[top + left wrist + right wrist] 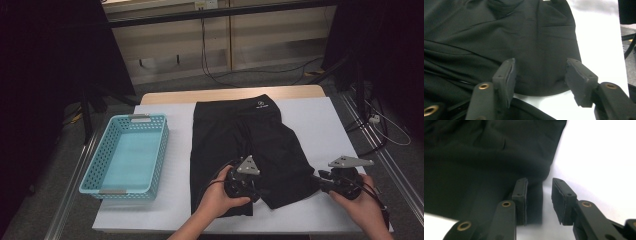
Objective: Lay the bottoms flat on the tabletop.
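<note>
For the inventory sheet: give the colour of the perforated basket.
Light turquoise basket, clearest in the high view.

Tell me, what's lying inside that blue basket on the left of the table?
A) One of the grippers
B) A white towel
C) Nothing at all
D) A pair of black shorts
C: in the high view the basket shows only its bare blue floor, while the shorts lie spread on the table beside it, and both grippers are at the shorts' near end.
</note>
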`<action>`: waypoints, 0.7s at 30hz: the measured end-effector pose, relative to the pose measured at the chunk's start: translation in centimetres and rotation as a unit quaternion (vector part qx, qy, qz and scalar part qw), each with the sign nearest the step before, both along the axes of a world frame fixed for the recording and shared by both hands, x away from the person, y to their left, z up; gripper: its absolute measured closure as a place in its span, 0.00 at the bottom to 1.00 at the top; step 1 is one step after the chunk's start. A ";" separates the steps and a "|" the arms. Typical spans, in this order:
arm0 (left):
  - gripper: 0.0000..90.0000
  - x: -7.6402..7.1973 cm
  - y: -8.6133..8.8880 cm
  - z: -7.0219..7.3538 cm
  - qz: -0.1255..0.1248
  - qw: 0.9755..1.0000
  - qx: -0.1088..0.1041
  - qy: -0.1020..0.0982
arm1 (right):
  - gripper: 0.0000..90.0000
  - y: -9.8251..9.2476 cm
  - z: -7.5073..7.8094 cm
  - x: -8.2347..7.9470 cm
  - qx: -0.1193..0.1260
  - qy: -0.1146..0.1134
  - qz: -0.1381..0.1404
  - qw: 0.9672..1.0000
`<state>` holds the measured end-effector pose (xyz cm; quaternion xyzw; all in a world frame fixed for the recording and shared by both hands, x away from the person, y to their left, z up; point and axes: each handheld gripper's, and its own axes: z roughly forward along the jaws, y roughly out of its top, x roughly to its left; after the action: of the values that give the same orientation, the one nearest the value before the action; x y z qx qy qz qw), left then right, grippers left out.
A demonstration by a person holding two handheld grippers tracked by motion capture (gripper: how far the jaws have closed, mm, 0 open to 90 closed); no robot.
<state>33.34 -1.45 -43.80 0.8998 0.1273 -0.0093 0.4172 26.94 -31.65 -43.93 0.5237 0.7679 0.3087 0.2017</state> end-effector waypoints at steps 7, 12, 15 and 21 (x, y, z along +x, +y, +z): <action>0.40 -0.2 0.0 -0.2 0.001 1.000 0.003 0.002 | 1.00 -0.3 -0.6 -0.6 0.010 0.028 0.018 0.999; 0.39 -0.1 0.4 -0.1 -0.002 1.000 0.006 0.000 | 1.00 -0.2 0.1 -1.9 0.011 0.031 0.017 0.999; 0.39 0.1 0.5 -0.3 0.004 1.000 0.005 0.003 | 1.00 -0.5 0.5 -3.2 0.011 0.031 0.021 0.999; 0.39 0.3 0.6 -0.3 0.020 1.000 0.005 0.006 | 1.00 -1.1 0.1 -4.4 0.006 0.047 0.021 0.999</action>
<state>33.67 -0.82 -44.10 0.8991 0.1480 -0.0050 0.4119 22.57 -32.76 -43.86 0.5224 0.7856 0.2928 0.1555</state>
